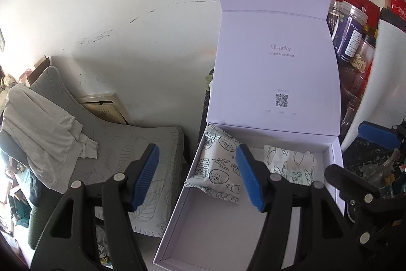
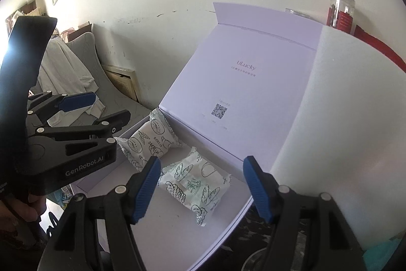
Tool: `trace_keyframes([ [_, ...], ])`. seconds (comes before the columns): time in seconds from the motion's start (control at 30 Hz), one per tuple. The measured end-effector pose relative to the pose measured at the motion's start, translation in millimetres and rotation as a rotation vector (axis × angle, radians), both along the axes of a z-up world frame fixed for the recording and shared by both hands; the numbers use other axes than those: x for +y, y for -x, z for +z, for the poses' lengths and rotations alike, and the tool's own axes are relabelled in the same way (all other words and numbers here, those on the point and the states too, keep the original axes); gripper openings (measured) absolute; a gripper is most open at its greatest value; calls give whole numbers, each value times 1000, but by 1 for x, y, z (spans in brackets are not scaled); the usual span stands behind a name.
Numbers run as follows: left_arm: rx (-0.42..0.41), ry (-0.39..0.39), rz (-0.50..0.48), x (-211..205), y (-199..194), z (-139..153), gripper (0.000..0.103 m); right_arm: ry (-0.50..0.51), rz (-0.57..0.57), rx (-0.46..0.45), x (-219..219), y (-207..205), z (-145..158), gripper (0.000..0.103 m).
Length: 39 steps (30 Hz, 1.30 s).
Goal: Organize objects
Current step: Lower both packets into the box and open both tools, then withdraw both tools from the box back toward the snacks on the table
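Both your grippers hang empty above the open white box (image 1: 177,220). Left gripper (image 1: 200,177): fingers spread, nothing between the pads. Right gripper (image 2: 203,187): same, spread and holding nothing.

Two printed snack packets already sit inside, at the hinge end. One packet (image 1: 218,166) leans against the back left corner, partly propped on the wall. The other packet (image 2: 198,184) lies flat beside it, nearer the right wall. The front half of the box floor is bare.

Risks from here:
- The upright lid (image 1: 274,62) stands right behind the packets. Swing a finger back too far and you knock it, and the box shifts or shuts.
- The leaning packet could slide or get crushed if you drop the next item against it.
- Your two grippers sit close together; in the right wrist view the left one is just beside the box's left wall. Reaching in together, they may collide.
- Jars (image 1: 352,29) crowd the right rear, possibly touching the lid, hard to tell. Bump the lid and they could tip.
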State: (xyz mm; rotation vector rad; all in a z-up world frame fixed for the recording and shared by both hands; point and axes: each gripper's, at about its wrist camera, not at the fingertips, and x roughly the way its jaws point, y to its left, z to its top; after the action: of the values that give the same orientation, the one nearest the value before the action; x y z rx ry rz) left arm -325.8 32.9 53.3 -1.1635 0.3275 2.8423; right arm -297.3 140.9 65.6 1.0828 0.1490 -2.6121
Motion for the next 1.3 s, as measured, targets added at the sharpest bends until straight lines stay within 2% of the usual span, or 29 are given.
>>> trace_keyframes([
  [0.17, 2, -19, 27, -7, -9, 7, 66, 3, 10, 12, 1, -11, 6, 68],
  [0.3, 26, -32, 39, -12, -21, 15, 77, 20, 12, 27, 6, -21, 13, 69],
  [0.53, 27, 6, 38, -8, -38, 17, 78, 30, 14, 21, 12, -33, 17, 70],
  [0.73, 34, -16, 39, -11, -57, 26, 79, 26, 18, 45, 13, -50, 29, 71],
  [1.0, 41, -6, 44, -15, -80, 36, 86, 22, 20, 66, 16, -76, 42, 74],
  [1.3, 60, -6, 48, -14, -110, 49, 89, 21, 10, 92, 22, -105, 57, 77],
])
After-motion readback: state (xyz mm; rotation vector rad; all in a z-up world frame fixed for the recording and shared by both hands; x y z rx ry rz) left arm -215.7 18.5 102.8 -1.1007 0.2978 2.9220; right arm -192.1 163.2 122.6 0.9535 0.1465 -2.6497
